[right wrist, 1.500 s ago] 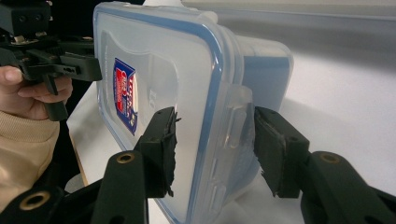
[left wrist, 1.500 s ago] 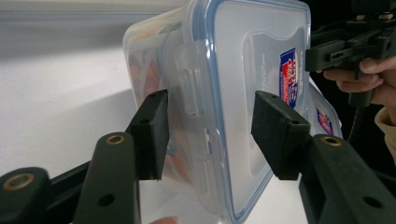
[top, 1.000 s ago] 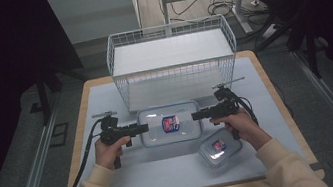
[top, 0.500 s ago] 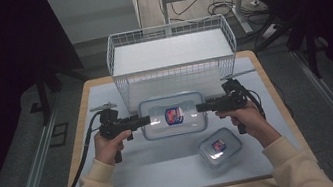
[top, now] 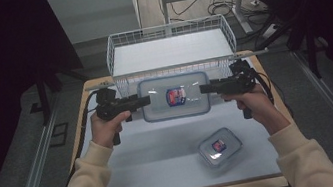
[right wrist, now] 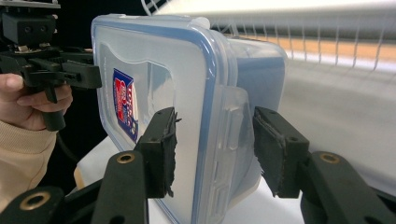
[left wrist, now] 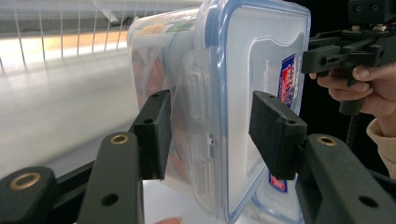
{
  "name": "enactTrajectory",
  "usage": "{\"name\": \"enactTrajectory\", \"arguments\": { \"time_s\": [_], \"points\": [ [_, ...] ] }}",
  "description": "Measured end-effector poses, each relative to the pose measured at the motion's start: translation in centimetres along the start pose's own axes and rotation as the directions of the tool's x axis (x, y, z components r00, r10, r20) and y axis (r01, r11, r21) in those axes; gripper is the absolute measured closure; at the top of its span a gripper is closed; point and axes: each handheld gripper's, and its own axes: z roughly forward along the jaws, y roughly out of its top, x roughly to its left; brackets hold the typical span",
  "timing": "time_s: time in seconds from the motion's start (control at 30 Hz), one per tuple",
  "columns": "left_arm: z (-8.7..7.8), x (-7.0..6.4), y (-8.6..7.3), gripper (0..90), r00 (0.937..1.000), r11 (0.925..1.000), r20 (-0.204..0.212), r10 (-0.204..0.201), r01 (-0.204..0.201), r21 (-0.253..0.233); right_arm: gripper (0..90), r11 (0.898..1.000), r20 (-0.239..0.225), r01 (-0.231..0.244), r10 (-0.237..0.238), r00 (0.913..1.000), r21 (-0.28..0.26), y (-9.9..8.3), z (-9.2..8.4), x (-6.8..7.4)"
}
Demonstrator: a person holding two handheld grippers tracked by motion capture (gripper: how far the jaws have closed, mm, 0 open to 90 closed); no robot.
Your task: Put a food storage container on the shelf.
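A large clear container (top: 173, 97) with a blue-rimmed lid and a red-and-blue label hangs level above the table, just in front of the wire basket (top: 122, 82). My left gripper (top: 135, 102) is shut on its left end and my right gripper (top: 207, 88) on its right end. In the left gripper view the container (left wrist: 243, 56) stands on edge between the pads of my left gripper (left wrist: 210, 126), one pad on the lid and one on the base, astride the clip. In the right gripper view my right gripper (right wrist: 215, 144) clamps the container (right wrist: 140, 56) the same way.
A smaller lidded container (top: 219, 147) of the same kind lies on the white mat (top: 155, 161) at the front right. The wire basket stands at the table's far edge, its rim about level with the held container. Cables trail from both grippers.
Both grippers have risen together with the large container, lifting it off the mat and away from me, up to the front wall of the basket. The small container has stayed put.
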Motion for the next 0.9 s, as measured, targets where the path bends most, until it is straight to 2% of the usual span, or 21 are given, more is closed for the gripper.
{"name": "enactTrajectory", "arguments": {
  "time_s": [0.13,0.2,0.3,0.33,0.37,0.43,0.47,0.5,0.57,0.63,0.67,0.9],
  "points": [
    [-0.1,-0.3,2.3,49.8,0.9997,0.9996,0.002,0.022,-0.022,-0.016,50.5,1.0,0.016,0.022,-0.021,0.9996,-0.019,2.2,-1.0,0.4],
    [-0.1,-0.3,2.7,49.7,0.9996,0.9994,0.003,0.028,-0.028,-0.021,50.5,0.999,0.019,0.027,-0.027,0.9995,-0.022,2.7,-1.1,0.5],
    [0.0,-0.2,4.2,49.7,0.9995,0.9991,0.003,0.032,-0.032,-0.028,50.3,0.999,0.028,0.034,-0.033,0.9991,-0.034,4.4,-1.4,0.5],
    [0.0,-0.2,4.2,49.7,0.9995,0.9991,0.003,0.032,-0.032,-0.028,50.3,0.999,0.028,0.034,-0.033,0.9991,-0.034,4.4,-1.4,0.5],
    [0.1,0.1,5.0,49.6,0.9995,0.9991,0.006,0.03,-0.03,-0.029,50.3,0.999,0.032,0.033,-0.032,0.999,-0.037,5.2,-1.4,0.4],
    [0.1,0.2,5.4,49.6,0.9996,0.9991,0.008,0.028,-0.028,-0.031,50.3,0.999,0.033,0.035,-0.033,0.9989,-0.038,5.6,-1.4,0.3],
    [0.1,0.4,6.2,49.6,0.9995,0.999,0.007,0.03,-0.03,-0.033,50.3,0.998,0.038,0.033,-0.031,0.9988,-0.044,6.4,-1.4,0.3],
    [0.1,0.4,6.2,49.5,0.9995,0.999,0.007,0.03,-0.03,-0.033,50.3,0.998,0.038,0.033,-0.031,0.9988,-0.044,6.4,-1.4,0.3],
    [0.3,0.9,7.6,49.4,0.9996,0.9991,0.007,0.026,-0.025,-0.035,50.2,0.998,0.044,0.035,-0.033,0.9985,-0.048,7.7,-1.2,0.0],
    [0.5,1.1,8.0,49.3,0.9996,0.999,0.007,0.026,-0.026,-0.036,50.2,0.998,0.045,0.032,-0.029,0.9986,-0.048,8.2,-1.2,-0.2],
    [0.7,1.5,8.8,49.3,0.9997,0.9992,0.01,0.023,-0.023,-0.033,50.1,0.998,0.049,0.03,-0.028,0.9984,-0.049,9.0,-1.0,-0.4],
    [1.7,3.1,10.4,49.2,0.9997,0.9996,0.022,0.002,-0.002,-0.027,50.0,0.999,0.064,0.026,-0.023,0.9977,-0.043,11.2,-0.4,-1.6]
  ]
}}
